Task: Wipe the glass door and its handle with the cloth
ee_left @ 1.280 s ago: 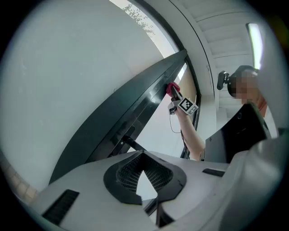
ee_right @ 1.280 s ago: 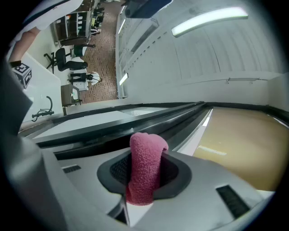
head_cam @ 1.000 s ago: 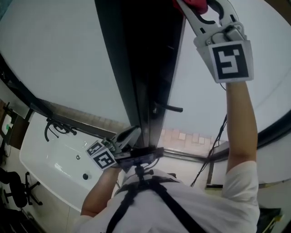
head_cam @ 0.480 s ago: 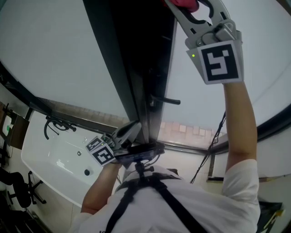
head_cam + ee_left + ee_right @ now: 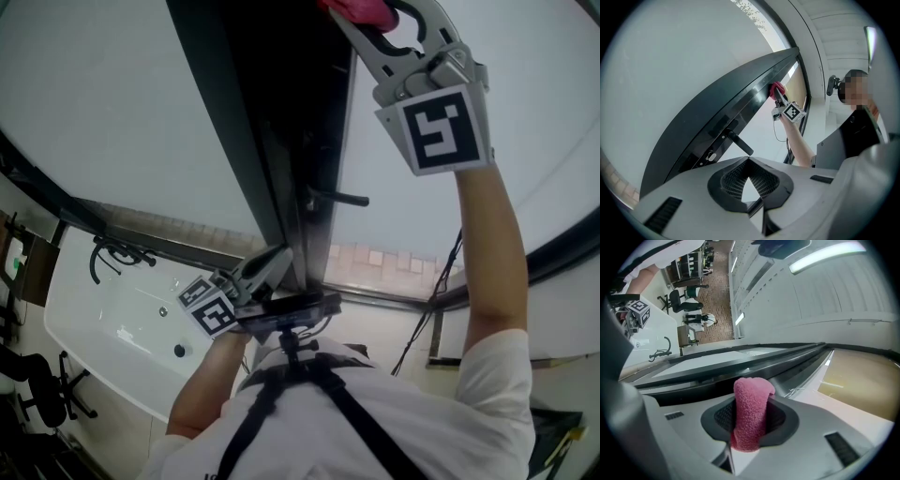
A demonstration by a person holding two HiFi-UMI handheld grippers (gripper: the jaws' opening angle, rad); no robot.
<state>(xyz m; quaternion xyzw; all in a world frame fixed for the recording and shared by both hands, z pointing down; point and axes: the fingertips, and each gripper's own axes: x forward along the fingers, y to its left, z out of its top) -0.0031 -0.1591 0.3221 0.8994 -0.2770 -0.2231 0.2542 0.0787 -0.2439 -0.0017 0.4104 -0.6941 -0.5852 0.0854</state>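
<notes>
A tall glass door with a dark frame [image 5: 281,141] runs up the middle of the head view; its black lever handle [image 5: 337,198] juts out lower down. High on the frame edge my right gripper [image 5: 375,14] is shut on a pink cloth [image 5: 361,7], which presses against the frame. In the right gripper view the cloth [image 5: 751,411] stands rolled between the jaws of that gripper [image 5: 750,394], right at the dark frame [image 5: 740,366]. My left gripper [image 5: 262,270] hangs low beside the frame foot, shut and holding nothing. From the left gripper [image 5: 749,161] the handle [image 5: 738,142] lies just ahead, and the cloth [image 5: 777,88] far up.
A white table [image 5: 122,328] with a black cable bundle [image 5: 117,255] stands at lower left, with office chairs [image 5: 37,394] beyond it. A dark cable [image 5: 441,300] hangs down by the right pane. Frosted glass [image 5: 112,103] fills both sides of the frame.
My right gripper has slid the pink cloth further up and to the left along the door frame. The left gripper has stayed low by the frame.
</notes>
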